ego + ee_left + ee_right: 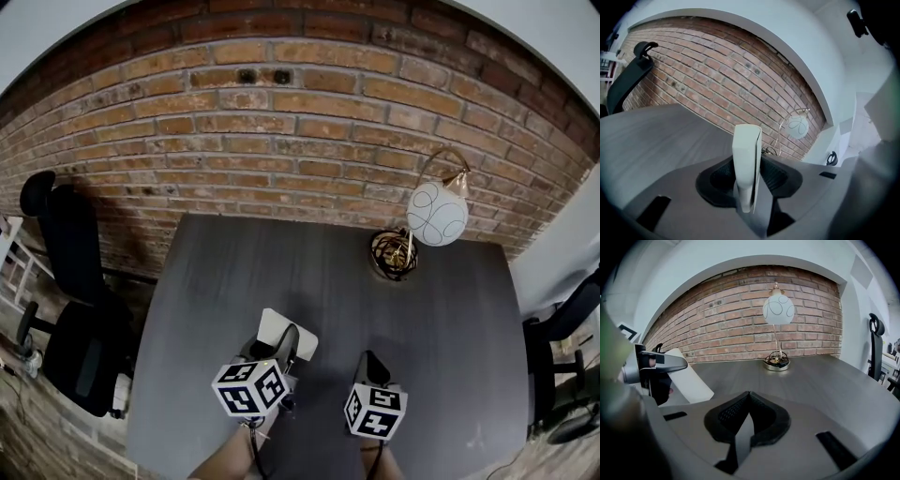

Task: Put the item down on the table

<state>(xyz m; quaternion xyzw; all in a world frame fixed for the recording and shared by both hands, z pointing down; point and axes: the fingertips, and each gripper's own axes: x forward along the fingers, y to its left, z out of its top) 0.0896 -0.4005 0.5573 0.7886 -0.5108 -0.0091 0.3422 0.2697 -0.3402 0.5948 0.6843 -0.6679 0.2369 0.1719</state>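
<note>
A flat white item (284, 329) stands on edge between the jaws of my left gripper (284, 349), which is shut on it. In the left gripper view the white item (746, 152) rises upright out of the left gripper (747, 177), both pads pressing its faces. From the right gripper view the item (689, 378) slants beside the left gripper (656, 364); I cannot tell whether its lower edge touches the dark grey table (234, 281). My right gripper (374, 367) hovers just to the right, shut with nothing in it (749, 405).
A lamp with a white globe (436, 213) and a brass wire base (393, 253) stands at the table's back right. A brick wall (281, 141) runs behind. Black office chairs stand to the left (80, 309) and right (562, 337).
</note>
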